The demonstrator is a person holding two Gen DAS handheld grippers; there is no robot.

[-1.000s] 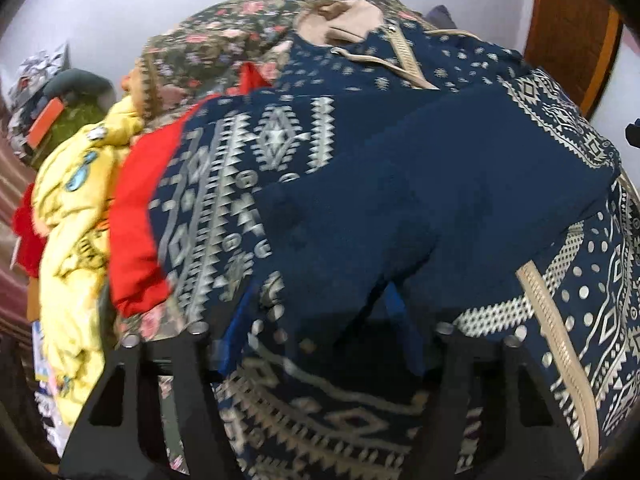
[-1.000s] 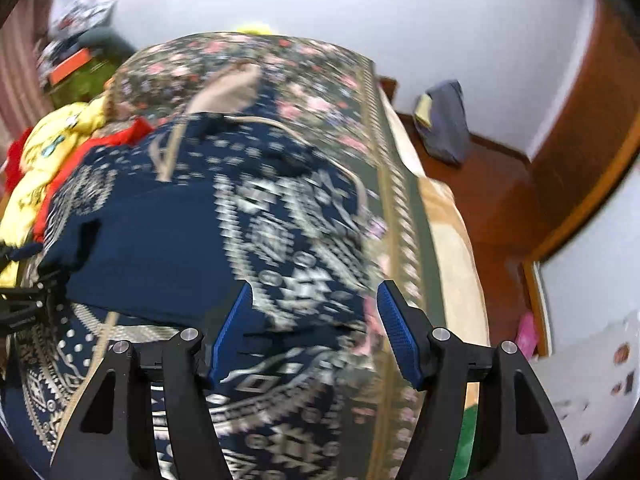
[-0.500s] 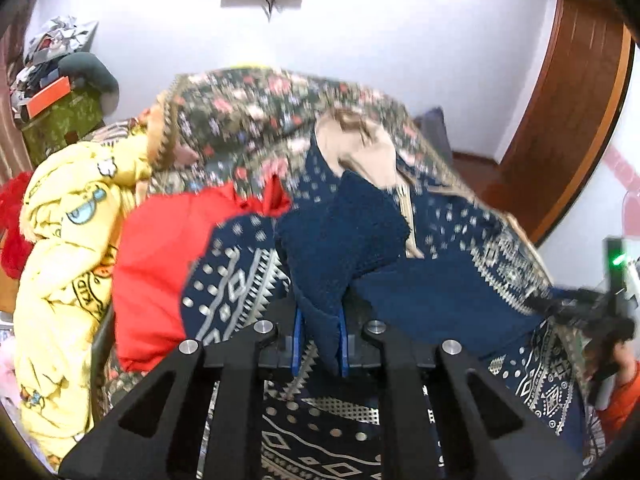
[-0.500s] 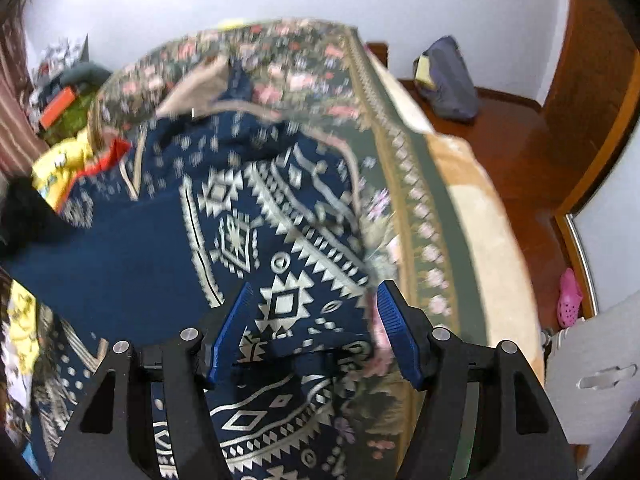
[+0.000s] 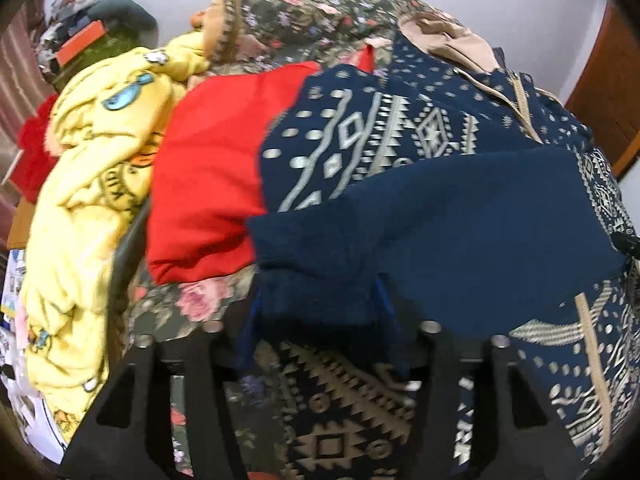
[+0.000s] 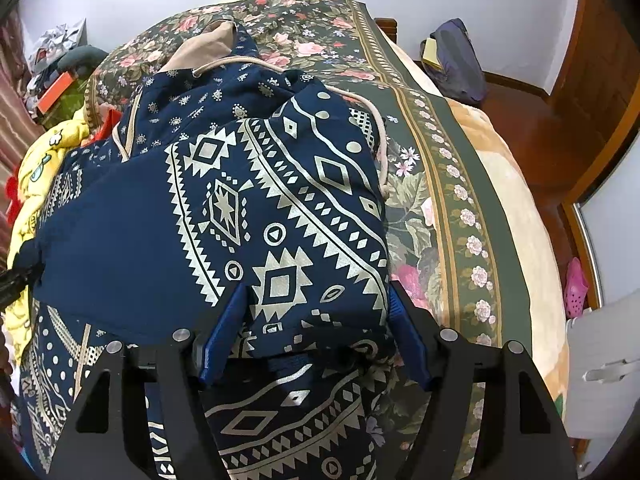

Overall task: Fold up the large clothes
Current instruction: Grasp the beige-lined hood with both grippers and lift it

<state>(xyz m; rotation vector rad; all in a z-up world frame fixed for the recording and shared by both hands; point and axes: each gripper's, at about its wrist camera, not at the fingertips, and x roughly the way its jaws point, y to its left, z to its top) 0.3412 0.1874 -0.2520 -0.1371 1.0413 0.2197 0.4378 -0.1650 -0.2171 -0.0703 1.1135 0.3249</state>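
A large navy hoodie with silver geometric print (image 6: 280,208) lies on the floral bedspread (image 6: 432,184); its tan-lined hood (image 6: 204,46) points to the far end. A plain navy sleeve (image 5: 440,232) is folded across the body. My left gripper (image 5: 316,316) is open, its jaws wide apart around the sleeve's cuff end. My right gripper (image 6: 314,312) is open, its blue pads (image 6: 224,332) on either side of the folded patterned edge. The left gripper's tip shows at the left edge of the right wrist view (image 6: 14,280).
A red garment (image 5: 216,176) and a yellow printed one (image 5: 92,184) lie left of the hoodie. Boxes and clutter (image 5: 84,36) sit at the far left. The bed's right edge drops to a wooden floor with a dark bag (image 6: 456,60) and a pink shoe (image 6: 576,284).
The left gripper was shut on the sleeve cuff, lifted; now it is low over the hoodie with jaws apart. The sleeve lies flat across the body. The right gripper stayed open.
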